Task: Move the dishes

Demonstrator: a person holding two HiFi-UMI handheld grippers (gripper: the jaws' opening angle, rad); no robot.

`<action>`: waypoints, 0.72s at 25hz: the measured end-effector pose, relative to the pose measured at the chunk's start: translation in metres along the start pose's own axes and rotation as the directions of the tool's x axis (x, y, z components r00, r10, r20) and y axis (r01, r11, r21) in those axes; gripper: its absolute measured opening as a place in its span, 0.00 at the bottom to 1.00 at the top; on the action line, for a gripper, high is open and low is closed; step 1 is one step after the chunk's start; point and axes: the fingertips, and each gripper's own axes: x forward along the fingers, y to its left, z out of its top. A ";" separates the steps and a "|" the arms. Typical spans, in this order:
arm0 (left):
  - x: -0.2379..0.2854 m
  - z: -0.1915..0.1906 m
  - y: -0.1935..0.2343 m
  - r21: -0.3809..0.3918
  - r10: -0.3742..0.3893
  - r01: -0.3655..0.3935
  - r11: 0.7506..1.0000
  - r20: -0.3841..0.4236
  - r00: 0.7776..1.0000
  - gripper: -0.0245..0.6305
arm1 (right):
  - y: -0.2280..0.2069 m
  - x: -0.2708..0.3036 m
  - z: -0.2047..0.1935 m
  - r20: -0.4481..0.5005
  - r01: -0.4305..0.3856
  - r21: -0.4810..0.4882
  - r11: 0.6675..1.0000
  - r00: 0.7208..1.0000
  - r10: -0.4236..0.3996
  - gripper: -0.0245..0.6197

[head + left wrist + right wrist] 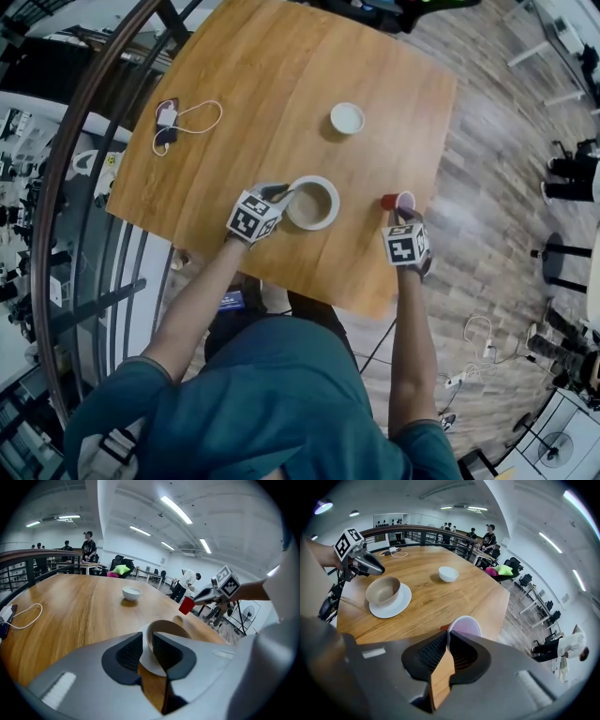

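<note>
A beige bowl (314, 200) rests on a white plate (323, 221) at the middle of the wooden table (281, 84). My left gripper (283, 194) is shut on the bowl's near-left rim; in the left gripper view the rim of the beige bowl (165, 626) runs between the pads of the left gripper (149, 643). A red cup (397, 201) is at the table's right edge. My right gripper (403, 214) is shut on its rim, seen close as the red cup (464, 626) in the right gripper (447, 641). A small white bowl (347, 118) stands farther back.
A phone with a looped white cable (178, 122) lies at the table's left side. A curved railing (70, 187) runs along the left. The table's right edge (441, 169) drops to wood floor close beside the cup. Office chairs and people stand beyond.
</note>
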 end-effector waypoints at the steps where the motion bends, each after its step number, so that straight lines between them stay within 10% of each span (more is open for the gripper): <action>1: 0.002 -0.001 -0.001 -0.003 -0.003 0.003 1.000 -0.005 1.000 0.14 | 0.000 0.000 0.002 0.004 -0.005 -0.002 1.000 1.000 0.005 0.09; 14: 0.022 -0.021 -0.009 -0.039 -0.035 0.031 0.999 -0.099 0.994 0.20 | 0.019 0.002 0.007 0.025 -0.074 -0.053 0.996 0.997 0.075 0.16; 18: 0.022 -0.025 -0.008 -0.053 -0.038 0.033 0.998 -0.111 0.993 0.20 | 0.021 0.008 0.005 0.051 -0.127 0.058 0.990 0.991 0.125 0.18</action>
